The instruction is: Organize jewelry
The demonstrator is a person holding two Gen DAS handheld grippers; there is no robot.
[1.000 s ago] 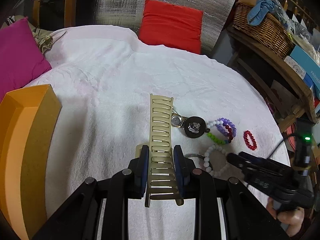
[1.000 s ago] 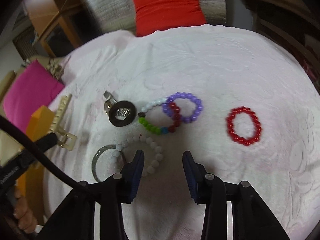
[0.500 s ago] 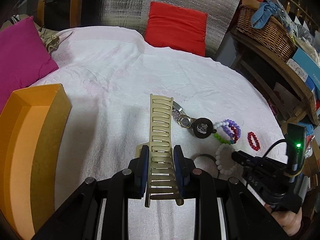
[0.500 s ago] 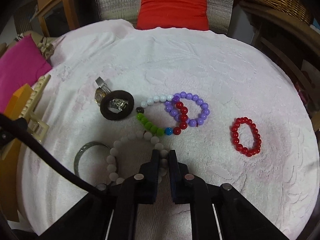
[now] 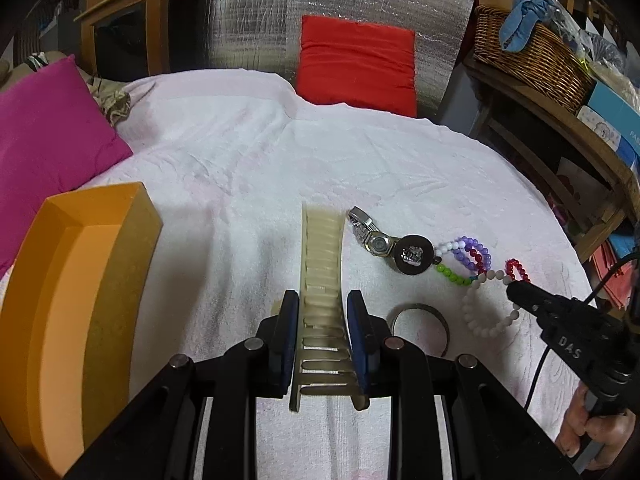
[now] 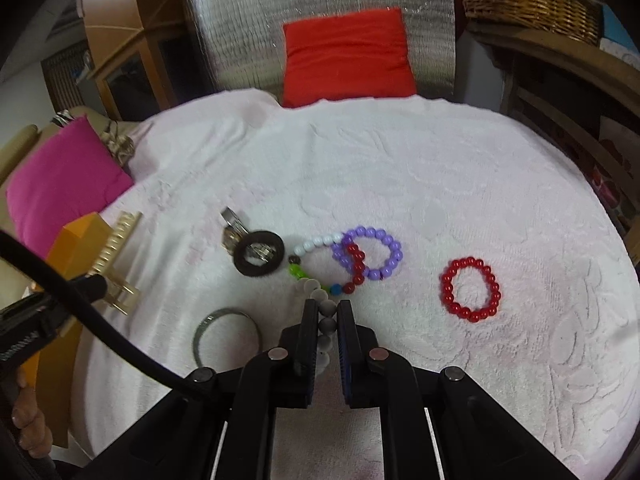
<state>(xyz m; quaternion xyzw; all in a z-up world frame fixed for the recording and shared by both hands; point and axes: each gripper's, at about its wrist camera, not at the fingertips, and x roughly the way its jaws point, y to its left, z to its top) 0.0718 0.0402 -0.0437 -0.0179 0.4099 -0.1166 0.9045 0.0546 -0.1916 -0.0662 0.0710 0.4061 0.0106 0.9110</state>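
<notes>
A cream hair comb [image 5: 320, 276] is clamped by the left gripper [image 5: 323, 312]; the white bead bracelet [image 6: 326, 312] is pinched by the right gripper [image 6: 325, 312] above the bedspread [image 6: 440, 184].

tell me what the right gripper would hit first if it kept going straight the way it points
Probably the multicolour bead bracelet just ahead of the right gripper, which is shut on the white bead bracelet; depth is uncertain.

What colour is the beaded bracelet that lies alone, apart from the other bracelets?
Red. The red bead bracelet shows best in the right wrist view.
</notes>
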